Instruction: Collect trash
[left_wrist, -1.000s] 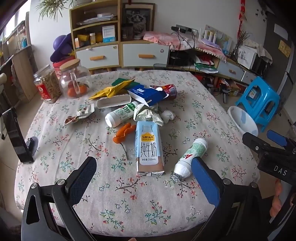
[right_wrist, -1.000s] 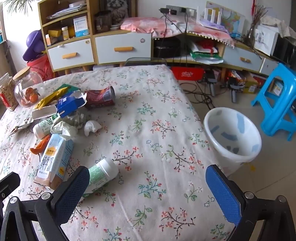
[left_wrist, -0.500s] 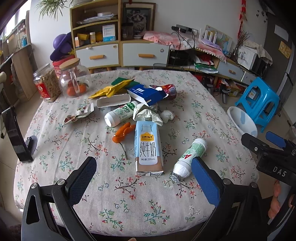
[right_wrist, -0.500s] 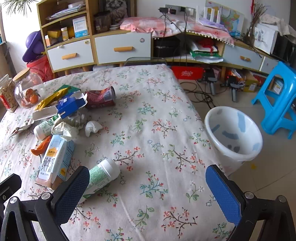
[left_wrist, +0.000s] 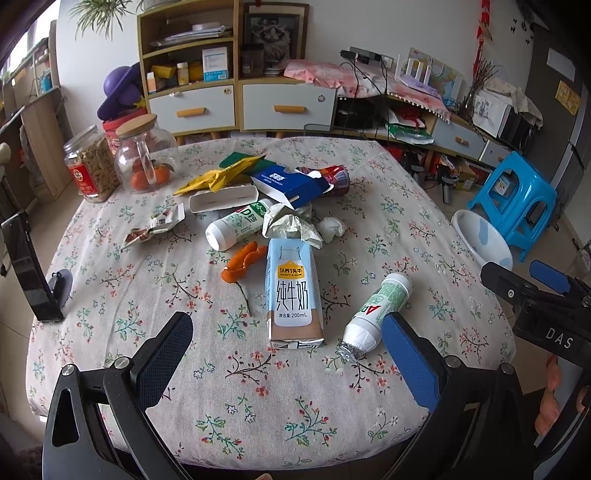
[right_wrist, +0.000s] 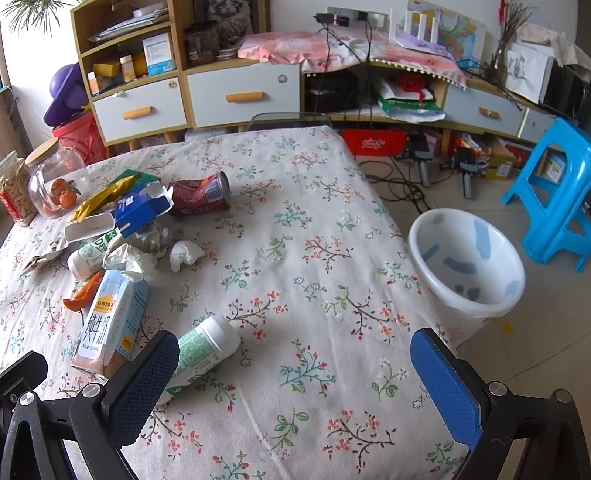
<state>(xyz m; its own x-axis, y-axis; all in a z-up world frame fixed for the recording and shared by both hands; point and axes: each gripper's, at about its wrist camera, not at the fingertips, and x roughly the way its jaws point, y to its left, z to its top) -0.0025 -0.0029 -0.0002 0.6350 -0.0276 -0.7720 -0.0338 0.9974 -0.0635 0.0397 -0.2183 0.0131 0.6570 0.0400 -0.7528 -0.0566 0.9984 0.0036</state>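
The table (left_wrist: 424, 206) had a flowery cloth on it and lots of trash. In the left wrist view, two glass jars (left_wrist: 146, 158) stood at about 10 o'clock. A torn snack wrapper (left_wrist: 155, 227) lay flat just right of them. Near the middle was a pile: a yellow wrapper (left_wrist: 218, 175), a blue box (left_wrist: 288, 186), a red can (left_wrist: 334, 177) and crumpled paper (left_wrist: 290, 229), all touching or just beside each other. A white bottle (left_wrist: 236, 227) lay on its side there, with orange peel (left_wrist: 242, 262) just below it. The milk carton (left_wrist: 293, 293) lay flat in the middle. A second bottle (left_wrist: 376, 314) lay tilted beside it, at about 4 o'clock.

The left gripper (left_wrist: 284, 354) hung over the near edge of the table, its jaws wide apart and holding nothing. The right gripper (right_wrist: 295, 369) was the same, jaws wide apart and empty, with the second bottle near its left finger.

The white trash bin (right_wrist: 491, 310) stood on the floor at 3 o'clock, just beside the table. A blue stool (right_wrist: 554, 192) stood behind it.
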